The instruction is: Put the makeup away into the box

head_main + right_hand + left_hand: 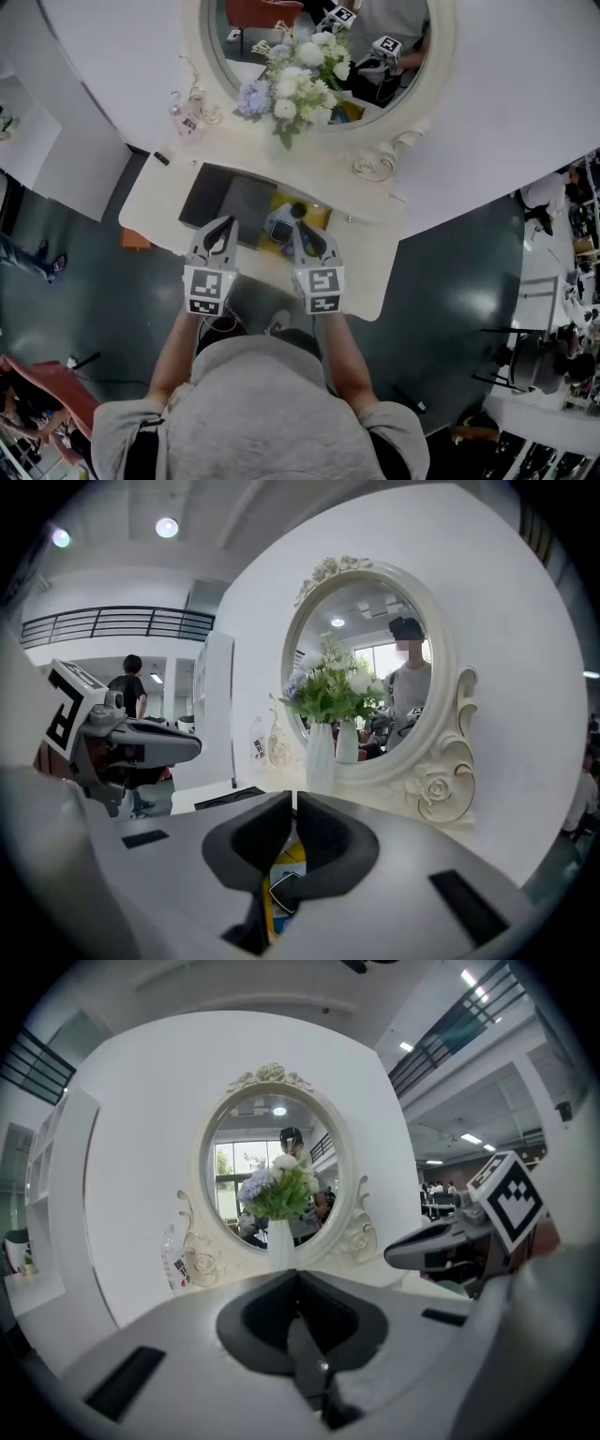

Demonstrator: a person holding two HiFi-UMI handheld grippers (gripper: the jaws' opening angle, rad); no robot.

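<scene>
In the head view my left gripper (228, 223) and right gripper (298, 228) are held side by side above the front of a cream vanity table (370, 281). A dark flat tray or box (220, 199) lies under and ahead of the left one. A yellow packet (314, 216) with a grey-blue makeup item (279, 225) and a small black round thing (297, 210) lies under the right one. In the left gripper view the left gripper (298, 1277) is shut and empty. The right gripper (292, 803) is shut with nothing gripped; the yellow packet (281, 878) shows below its pads.
An oval mirror (225, 56) in a carved cream frame stands at the table's back, with a white vase of flowers (295, 80) in front of it. A small labelled bottle (187, 122) stands at the back left, and a small dark object (161, 157) lies near the left edge.
</scene>
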